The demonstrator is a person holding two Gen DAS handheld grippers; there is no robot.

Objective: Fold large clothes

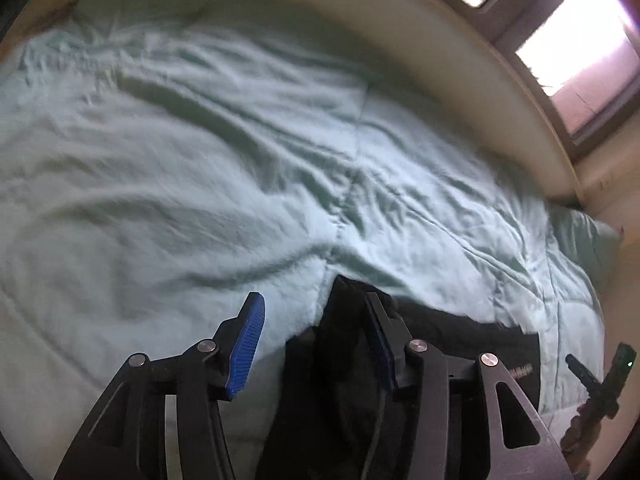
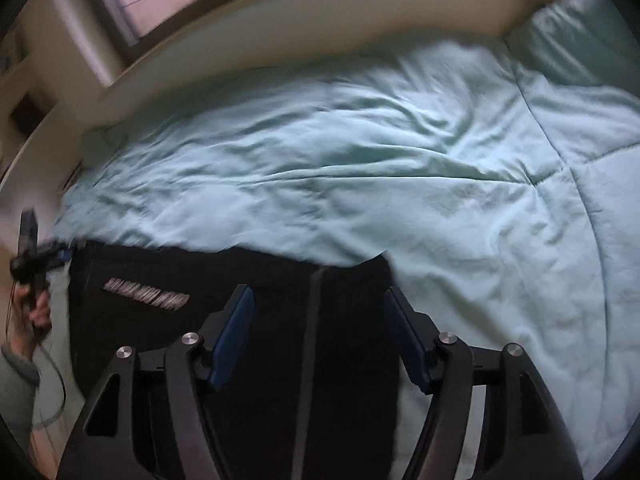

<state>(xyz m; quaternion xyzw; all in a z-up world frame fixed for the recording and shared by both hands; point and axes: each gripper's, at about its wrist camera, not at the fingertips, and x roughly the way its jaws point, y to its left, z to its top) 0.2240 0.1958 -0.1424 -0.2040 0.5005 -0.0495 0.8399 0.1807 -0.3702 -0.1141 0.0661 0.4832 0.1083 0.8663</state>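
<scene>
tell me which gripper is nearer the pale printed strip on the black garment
Left. The left gripper sits at the end of the black garment where the printed strip lies; the right gripper hangs over the garment's other end, past the seam.

wrist views, angled down, shared bedspread

The comforter is soft, matt mint cloth, stitched in quilted panels and creased; the black garment is matt dark cloth bearing a pale printed strip. The fingers carry ribbed blue pads on matt black arms with shiny metal pins; the headboard looks smooth and cream.
</scene>
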